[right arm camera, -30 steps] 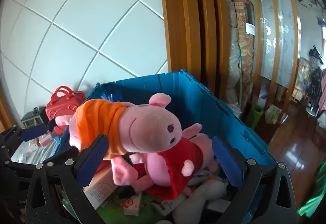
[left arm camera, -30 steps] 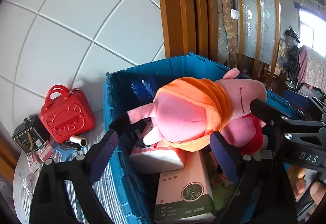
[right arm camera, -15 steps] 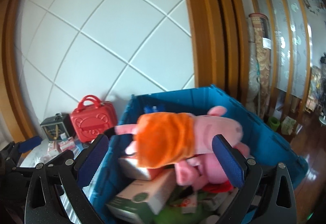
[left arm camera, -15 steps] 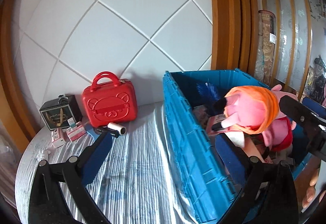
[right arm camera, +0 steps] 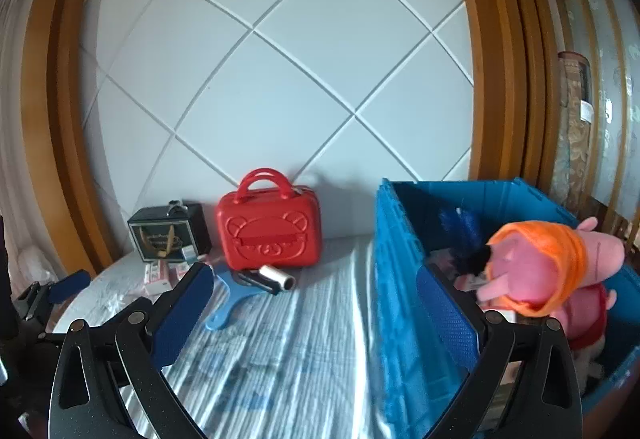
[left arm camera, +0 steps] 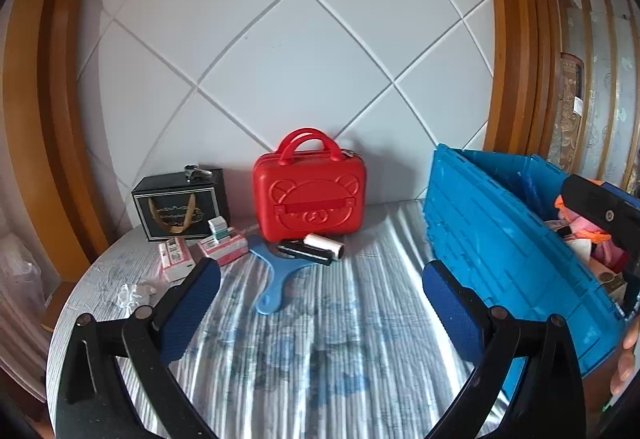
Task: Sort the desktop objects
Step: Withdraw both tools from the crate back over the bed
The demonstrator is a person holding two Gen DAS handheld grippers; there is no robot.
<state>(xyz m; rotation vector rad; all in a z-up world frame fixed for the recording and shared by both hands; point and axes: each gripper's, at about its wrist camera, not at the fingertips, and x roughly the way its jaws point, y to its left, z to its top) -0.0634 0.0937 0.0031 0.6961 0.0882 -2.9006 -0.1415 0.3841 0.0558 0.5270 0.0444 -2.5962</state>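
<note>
A: Where do the grippers stand?
B: The left gripper (left arm camera: 320, 283) and the right gripper (right arm camera: 312, 287) both hang over the striped tablecloth (left arm camera: 320, 339), fingers wide apart, nothing between them.
A: And the things to sort?
B: The red case (left arm camera: 310, 203) stands far against the wall. Just in front lie a lint roller (left arm camera: 320, 249) and a blue hand mirror (left arm camera: 276, 279) (touching, it seems). The pink plush pig (right arm camera: 560, 267) lies in the blue crate (right arm camera: 404, 303) at right.
</note>
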